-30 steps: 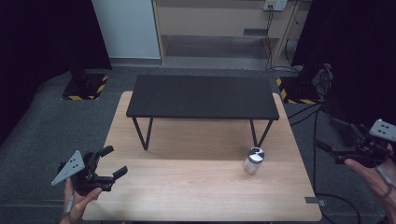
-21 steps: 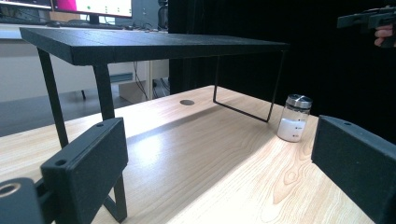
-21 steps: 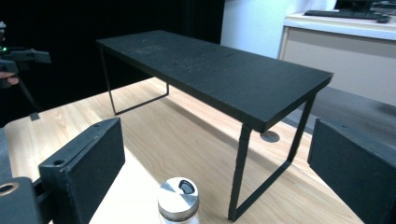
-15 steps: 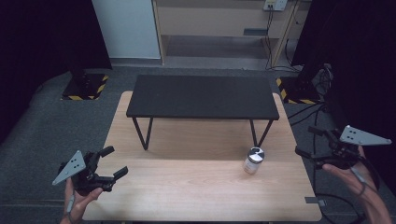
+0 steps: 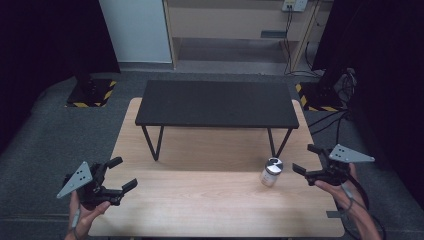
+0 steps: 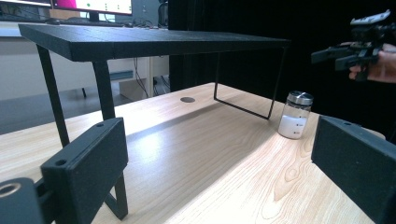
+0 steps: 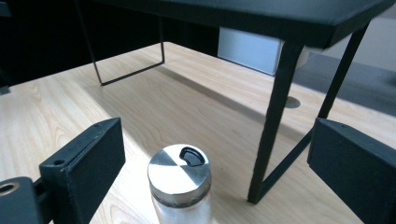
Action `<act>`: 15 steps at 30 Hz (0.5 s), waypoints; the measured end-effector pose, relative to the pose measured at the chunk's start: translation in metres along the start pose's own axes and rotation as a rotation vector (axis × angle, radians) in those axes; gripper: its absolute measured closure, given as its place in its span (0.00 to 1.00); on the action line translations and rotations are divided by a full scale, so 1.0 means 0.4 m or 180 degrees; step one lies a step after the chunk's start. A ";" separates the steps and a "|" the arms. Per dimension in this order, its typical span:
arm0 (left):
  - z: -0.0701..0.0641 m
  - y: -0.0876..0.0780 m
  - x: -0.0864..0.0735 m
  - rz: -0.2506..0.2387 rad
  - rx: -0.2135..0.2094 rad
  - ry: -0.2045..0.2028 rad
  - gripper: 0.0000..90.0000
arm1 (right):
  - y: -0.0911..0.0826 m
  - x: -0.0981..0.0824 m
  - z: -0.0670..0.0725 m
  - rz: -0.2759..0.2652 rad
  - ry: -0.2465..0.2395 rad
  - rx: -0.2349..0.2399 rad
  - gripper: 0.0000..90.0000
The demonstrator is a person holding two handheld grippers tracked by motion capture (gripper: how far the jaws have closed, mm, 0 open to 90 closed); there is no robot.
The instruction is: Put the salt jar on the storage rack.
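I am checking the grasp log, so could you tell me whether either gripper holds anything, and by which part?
Nothing is held. Both the left gripper and the right gripper are open and empty; the shaker jar stands untouched on the table.

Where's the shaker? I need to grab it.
In the high view the shaker stands on the table's right side, beside the black stand's right leg, near the right gripper.
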State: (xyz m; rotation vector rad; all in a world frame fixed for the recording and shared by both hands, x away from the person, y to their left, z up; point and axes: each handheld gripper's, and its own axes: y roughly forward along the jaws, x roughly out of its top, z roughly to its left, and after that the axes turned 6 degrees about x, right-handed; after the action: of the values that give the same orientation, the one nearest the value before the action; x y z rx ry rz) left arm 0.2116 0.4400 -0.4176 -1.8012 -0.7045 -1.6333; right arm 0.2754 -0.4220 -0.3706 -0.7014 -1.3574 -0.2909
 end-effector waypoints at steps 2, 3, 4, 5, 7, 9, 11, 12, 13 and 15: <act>0.000 0.000 0.000 0.0000 0.0000 -0.0001 0.03 | 0.020 -0.014 0.008 0.0014 0.0023 -0.0007 0.04; 0.001 0.000 0.000 0.0000 -0.0002 -0.0001 0.03 | 0.035 -0.022 0.012 0.0048 0.0036 0.0006 0.05; 0.001 0.000 0.000 0.0001 -0.0003 0.0003 0.03 | 0.043 -0.025 0.015 0.0072 0.0041 0.0018 0.05; 0.000 0.000 0.000 -0.0001 -0.0008 0.0002 0.03 | 0.043 -0.025 0.015 0.0072 0.0041 0.0018 0.05; 0.000 0.000 0.001 0.0002 -0.0009 0.0007 0.03 | 0.061 -0.038 0.020 0.0102 0.0062 0.0029 0.05; 0.000 0.001 0.001 0.0007 -0.0007 0.0007 0.03 | 0.076 -0.046 0.021 0.0136 0.0071 0.0052 0.06; 0.000 0.000 0.001 0.0003 -0.0006 0.0004 0.03 | 0.093 -0.054 0.025 0.0178 0.0097 0.0051 0.07; 0.000 0.000 0.000 -0.0002 -0.0003 0.0001 0.03 | 0.103 -0.059 0.026 0.0199 0.0127 0.0061 0.07; 0.000 0.000 0.000 -0.0005 0.0000 0.0000 0.03 | 0.111 -0.061 0.028 0.0216 0.0114 0.0055 0.07; 0.000 -0.001 0.000 -0.0008 0.0006 -0.0001 0.03 | 0.126 -0.064 0.029 0.0251 0.0122 0.0075 0.08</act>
State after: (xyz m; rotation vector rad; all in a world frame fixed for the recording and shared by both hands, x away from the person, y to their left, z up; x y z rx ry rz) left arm 0.2111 0.4402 -0.4177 -1.8000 -0.7085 -1.6337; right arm 0.2896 -0.3816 -0.4091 -0.7243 -1.2917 -0.2240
